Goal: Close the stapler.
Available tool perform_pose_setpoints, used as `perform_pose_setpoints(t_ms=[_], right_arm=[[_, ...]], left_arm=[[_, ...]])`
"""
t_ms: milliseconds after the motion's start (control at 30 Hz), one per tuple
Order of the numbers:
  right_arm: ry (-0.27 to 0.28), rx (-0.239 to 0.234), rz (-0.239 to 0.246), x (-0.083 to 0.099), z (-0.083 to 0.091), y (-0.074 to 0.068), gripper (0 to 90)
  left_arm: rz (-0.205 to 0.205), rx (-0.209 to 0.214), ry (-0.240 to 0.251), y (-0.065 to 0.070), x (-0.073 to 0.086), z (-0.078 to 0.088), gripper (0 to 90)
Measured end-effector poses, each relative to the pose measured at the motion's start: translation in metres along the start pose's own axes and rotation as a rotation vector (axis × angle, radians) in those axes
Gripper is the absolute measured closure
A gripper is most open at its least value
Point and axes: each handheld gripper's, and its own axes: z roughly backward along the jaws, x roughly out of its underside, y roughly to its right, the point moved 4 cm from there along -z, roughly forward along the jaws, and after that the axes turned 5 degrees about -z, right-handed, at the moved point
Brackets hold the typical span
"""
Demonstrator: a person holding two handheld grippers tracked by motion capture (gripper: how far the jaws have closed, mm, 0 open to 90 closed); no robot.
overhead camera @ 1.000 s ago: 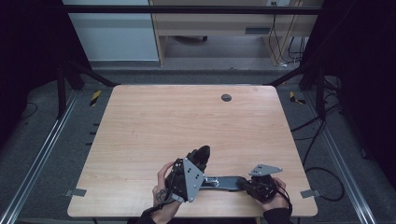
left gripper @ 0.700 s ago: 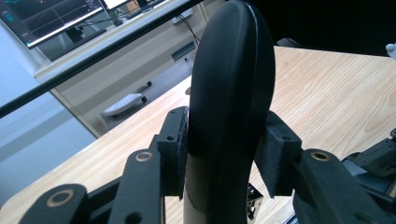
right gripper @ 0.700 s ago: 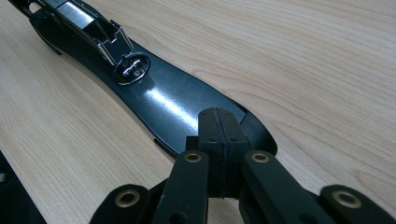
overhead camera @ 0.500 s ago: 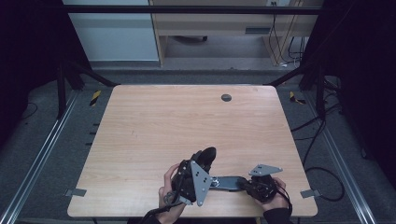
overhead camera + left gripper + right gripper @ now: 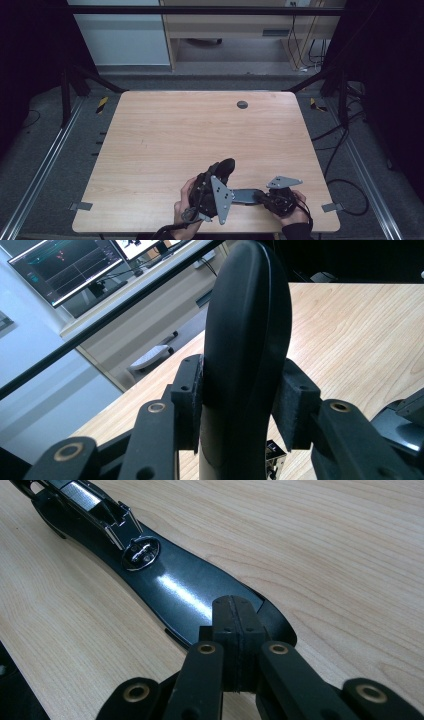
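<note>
A black stapler lies open near the table's front edge. Its glossy base (image 5: pixel 245 196) lies flat on the wood, with the metal anvil (image 5: pixel 141 554) and the staple channel (image 5: pixel 95 505) showing in the right gripper view. My left gripper (image 5: pixel 220 175) is shut on the stapler's rounded top cover (image 5: pixel 247 330), which stands tilted up, clamped between both pads (image 5: pixel 192 390). My right gripper (image 5: pixel 235 625) is shut, pads together, with its tips over the near end of the base (image 5: pixel 175 590). A hand holds each gripper.
The wooden table (image 5: pixel 175 135) has a round dark grommet (image 5: pixel 242 104) near its far edge. Beyond it stand a cabinet and a desk with cables on the floor. Monitors (image 5: pixel 65 265) show in the left gripper view.
My left gripper and the stapler cover in it have shifted slightly to the right. The right gripper has stayed where it was.
</note>
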Motion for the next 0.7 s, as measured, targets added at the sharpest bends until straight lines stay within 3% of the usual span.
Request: perform_pose_setpoints(t_ms=[467, 700], right_arm=[[0.001, 0.000, 0.000, 0.000, 0.000, 0.000, 90.0], [0.004, -0.003, 0.001, 0.000, 0.000, 0.000, 90.0]], left_arm=[[-0.032, -0.012, -0.005, 0.008, -0.002, -0.004, 59.0], [-0.079, -0.016, -0.011, 0.020, -0.003, -0.008, 58.6]])
